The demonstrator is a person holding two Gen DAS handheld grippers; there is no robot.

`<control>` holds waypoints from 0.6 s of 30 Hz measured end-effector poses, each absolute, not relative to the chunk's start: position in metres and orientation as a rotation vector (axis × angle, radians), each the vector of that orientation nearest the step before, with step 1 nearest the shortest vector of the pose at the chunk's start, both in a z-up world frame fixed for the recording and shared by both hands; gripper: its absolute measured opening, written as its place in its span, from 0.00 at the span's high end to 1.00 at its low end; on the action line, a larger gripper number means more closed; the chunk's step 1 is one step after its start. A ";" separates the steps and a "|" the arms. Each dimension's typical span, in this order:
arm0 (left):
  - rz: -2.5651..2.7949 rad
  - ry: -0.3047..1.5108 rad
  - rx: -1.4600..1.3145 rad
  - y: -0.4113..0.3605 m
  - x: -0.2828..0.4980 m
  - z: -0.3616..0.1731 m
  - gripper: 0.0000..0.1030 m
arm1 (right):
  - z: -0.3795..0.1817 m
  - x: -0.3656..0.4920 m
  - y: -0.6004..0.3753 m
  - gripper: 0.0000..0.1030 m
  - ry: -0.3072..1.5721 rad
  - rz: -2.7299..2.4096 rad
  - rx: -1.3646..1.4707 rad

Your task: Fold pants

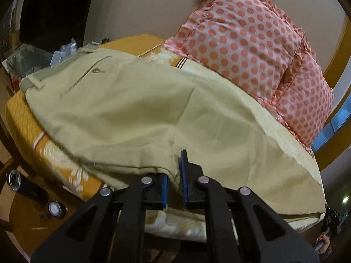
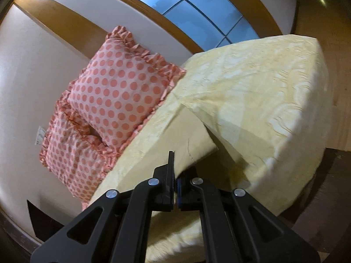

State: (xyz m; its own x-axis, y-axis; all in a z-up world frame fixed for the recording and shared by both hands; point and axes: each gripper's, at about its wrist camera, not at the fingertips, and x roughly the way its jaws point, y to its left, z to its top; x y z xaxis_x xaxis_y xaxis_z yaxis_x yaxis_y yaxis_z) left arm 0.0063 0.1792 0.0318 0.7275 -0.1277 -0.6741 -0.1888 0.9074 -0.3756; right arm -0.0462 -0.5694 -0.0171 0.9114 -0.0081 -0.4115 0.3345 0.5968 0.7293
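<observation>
The left gripper (image 1: pixel 174 175) pinches the pants (image 1: pixel 131 109) at their near edge; the right gripper (image 2: pixel 175 175) clamps the hem end. The pants' length runs leftward to the waistband (image 1: pixel 54 70), pillows (image 1: pixel 252 50) beyond.

Two pink polka-dot pillows (image 1: pixel 245 43) against the wall, yellow bedspread (image 2: pixel 252 92) on the bed, blue window (image 2: pixel 197 4) behind

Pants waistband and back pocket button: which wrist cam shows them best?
Left wrist. The pants lie spread across the bed, with the waistband and button visible. The right wrist view shows only a leg end.
</observation>
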 end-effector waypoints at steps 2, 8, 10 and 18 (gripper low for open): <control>0.044 0.773 -0.435 0.178 0.003 0.025 0.86 | -0.019 -0.053 -0.567 0.97 0.409 -0.235 0.906; 0.069 0.726 -0.425 0.182 -0.016 0.025 0.51 | -0.015 -0.066 -0.560 0.64 0.383 -0.331 0.842; 0.067 0.718 -0.436 0.185 -0.020 0.027 0.46 | -0.021 -0.061 -0.558 0.64 0.397 -0.347 0.839; 0.103 0.708 -0.441 0.191 -0.033 0.023 0.34 | -0.027 -0.046 -0.515 0.64 0.383 -0.321 0.683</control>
State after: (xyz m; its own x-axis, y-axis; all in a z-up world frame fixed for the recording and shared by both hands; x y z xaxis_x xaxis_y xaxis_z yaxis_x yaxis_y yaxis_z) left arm -0.0334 0.1909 0.0228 0.7587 -0.0562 -0.6490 -0.2384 0.9032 -0.3569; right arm -0.0461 -0.5154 -0.0268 0.8823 -0.1605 -0.4425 0.4072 0.7316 0.5467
